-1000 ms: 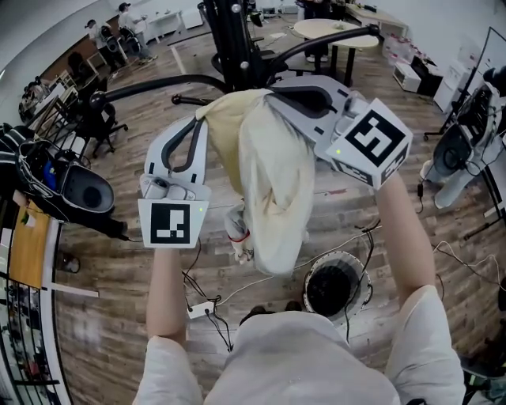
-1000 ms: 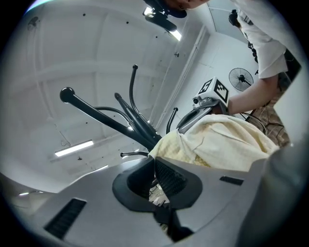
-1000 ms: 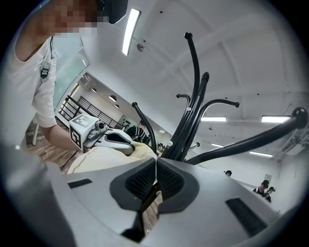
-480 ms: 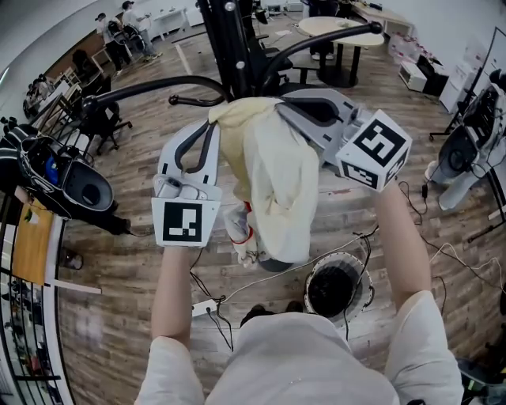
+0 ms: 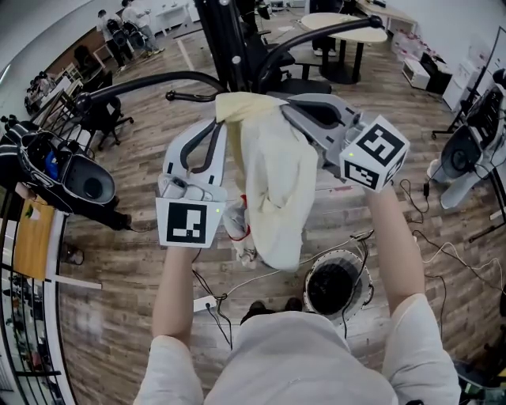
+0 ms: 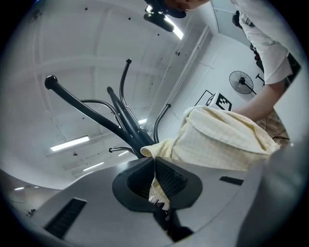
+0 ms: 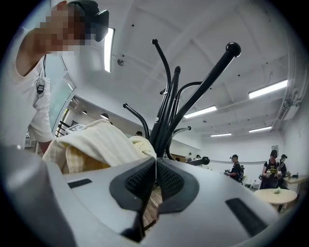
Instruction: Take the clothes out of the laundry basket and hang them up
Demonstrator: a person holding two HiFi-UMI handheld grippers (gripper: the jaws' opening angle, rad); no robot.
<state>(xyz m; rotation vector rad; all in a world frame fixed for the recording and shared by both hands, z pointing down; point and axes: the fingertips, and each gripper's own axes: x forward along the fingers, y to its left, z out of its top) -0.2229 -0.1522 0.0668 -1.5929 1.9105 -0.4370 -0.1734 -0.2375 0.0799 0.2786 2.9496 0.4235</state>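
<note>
A pale yellow garment (image 5: 273, 170) hangs bunched between my two grippers, just in front of the black coat stand (image 5: 229, 39). My left gripper (image 5: 220, 121) is shut on the garment's top left edge, and the cloth (image 6: 227, 140) shows pinched at its jaw tips (image 6: 154, 161). My right gripper (image 5: 286, 109) is shut on the garment's top right edge, with the cloth (image 7: 101, 142) lying against its jaws (image 7: 155, 161). The stand's curved arms (image 7: 198, 91) rise right behind both grippers. The round laundry basket (image 5: 336, 286) stands on the floor below, by the person's feet.
A long curved stand arm (image 5: 150, 81) reaches left at gripper height. Cables (image 5: 213, 297) trail over the wooden floor. Office chairs (image 5: 75, 182) stand at the left, a round table (image 5: 348, 24) behind, and other equipment (image 5: 462, 150) at the right.
Both grippers have carried the garment a little up and toward the coat stand. Both grips hold unchanged.
</note>
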